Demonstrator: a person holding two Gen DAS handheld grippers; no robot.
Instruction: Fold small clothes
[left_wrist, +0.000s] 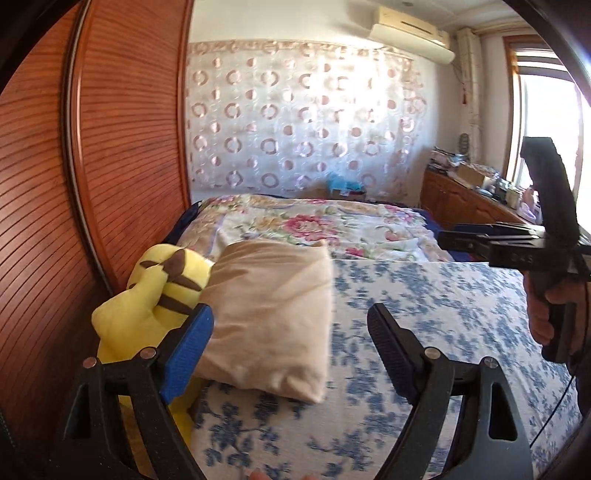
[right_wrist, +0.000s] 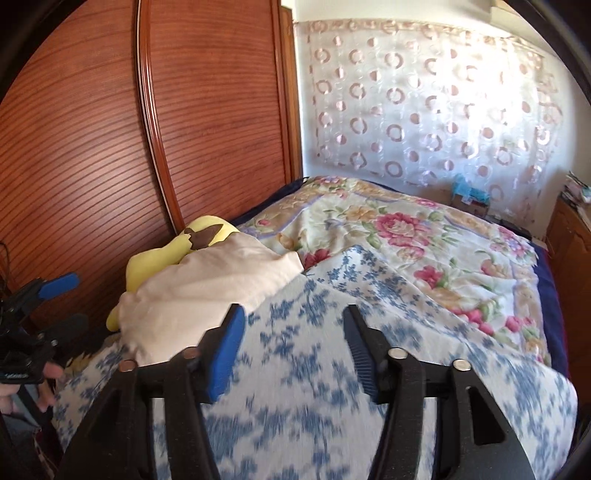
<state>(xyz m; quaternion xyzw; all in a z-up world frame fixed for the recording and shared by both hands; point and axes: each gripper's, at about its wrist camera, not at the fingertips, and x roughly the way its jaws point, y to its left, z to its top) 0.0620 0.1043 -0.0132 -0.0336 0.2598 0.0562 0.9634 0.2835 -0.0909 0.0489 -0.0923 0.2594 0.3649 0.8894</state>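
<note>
- Bedroom all around me: my jaws hang over a bed (right_wrist: 424, 236) with a blue-flowered cover (right_wrist: 306, 369) right under them.
- My left gripper (left_wrist: 291, 347) has its jaws wide apart, with nothing between them.
- My right gripper (right_wrist: 293, 350) has its jaws apart too, with nothing in them.
- Ahead and to the left of my jaws lies a cream pillow (left_wrist: 269, 314), and a yellow plush toy (left_wrist: 162, 291) touches it by the wooden headboard (left_wrist: 122, 147).
- Small clothes to fold: I see none near my jaws, folded or not.
- So I cannot tell how far the folding is. It could be before any clothes come, or after they went away.
- Boxes or baskets for clothes: none that I can see.
</note>
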